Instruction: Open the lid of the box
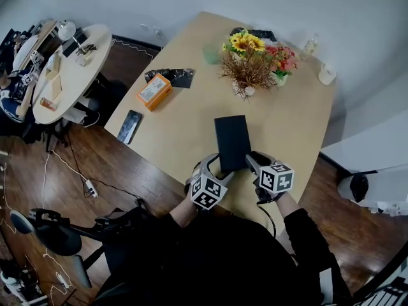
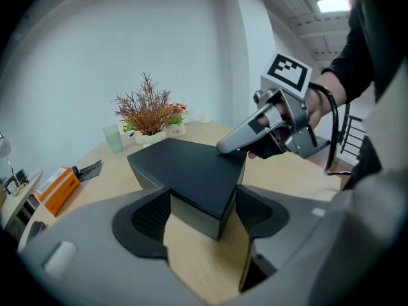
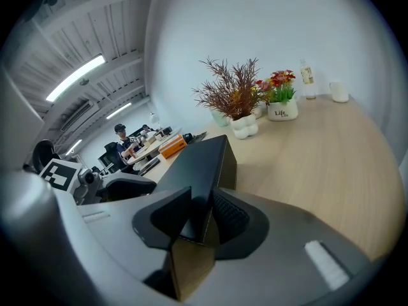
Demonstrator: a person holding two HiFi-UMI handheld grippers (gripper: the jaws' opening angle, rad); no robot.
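A flat black box (image 1: 232,142) lies closed on the light wooden table (image 1: 191,139), near its front edge. My left gripper (image 1: 217,168) is at the box's near left corner. In the left gripper view that corner of the box (image 2: 191,177) fills the gap of the left gripper (image 2: 204,212), and both pads touch its sides. My right gripper (image 1: 253,160) is at the near right corner. In the right gripper view the right gripper (image 3: 203,218) has its pads pressed on a thin corner edge of the box (image 3: 201,164).
Flower pots (image 1: 255,62), a green cup (image 1: 211,54), a bottle (image 1: 311,44) and a white cup (image 1: 327,75) stand at the table's far end. An orange packet (image 1: 153,91), a black pouch (image 1: 175,76) and a phone (image 1: 129,126) lie at the left. A cluttered round table (image 1: 64,75) stands further left.
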